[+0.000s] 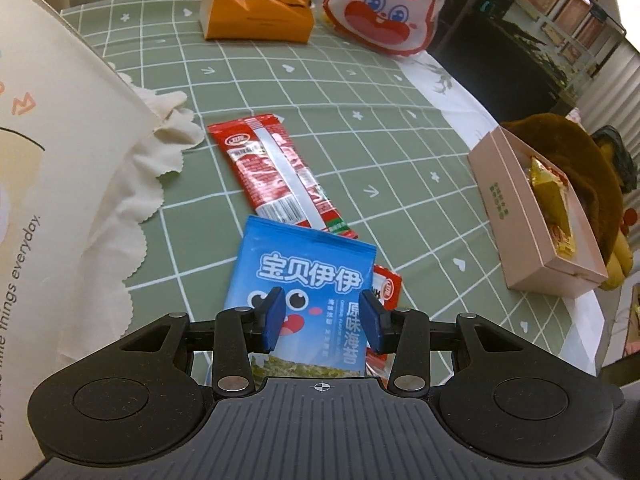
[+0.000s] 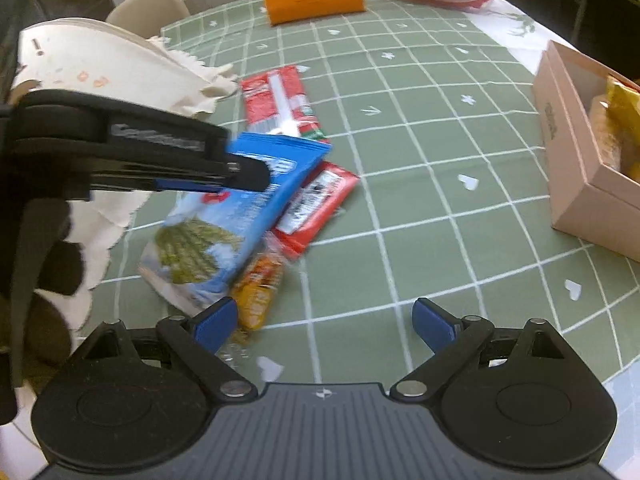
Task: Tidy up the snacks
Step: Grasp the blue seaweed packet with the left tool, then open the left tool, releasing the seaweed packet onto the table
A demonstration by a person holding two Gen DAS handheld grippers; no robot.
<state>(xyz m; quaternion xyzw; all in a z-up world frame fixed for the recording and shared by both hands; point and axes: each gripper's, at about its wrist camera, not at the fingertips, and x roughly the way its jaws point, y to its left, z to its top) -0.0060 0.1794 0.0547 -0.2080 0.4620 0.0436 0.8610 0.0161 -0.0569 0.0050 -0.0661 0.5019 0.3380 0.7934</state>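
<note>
**Snacks on the green cloth**

Right gripper: jaws wide apart, empty, above bare tablecloth. Left gripper: jaws half apart over the blue seaweed packet; grip unclear. Beyond: red packet, pink box to the right, orange tissue pack farthest.

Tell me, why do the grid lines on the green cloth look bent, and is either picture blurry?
Both wrist views are fisheye, so the green tablecloth grid curves toward the edges. The left wrist view is sharp: the blue seaweed packet print is readable. The right wrist view is smeared around that packet and the red snack packs.
</note>
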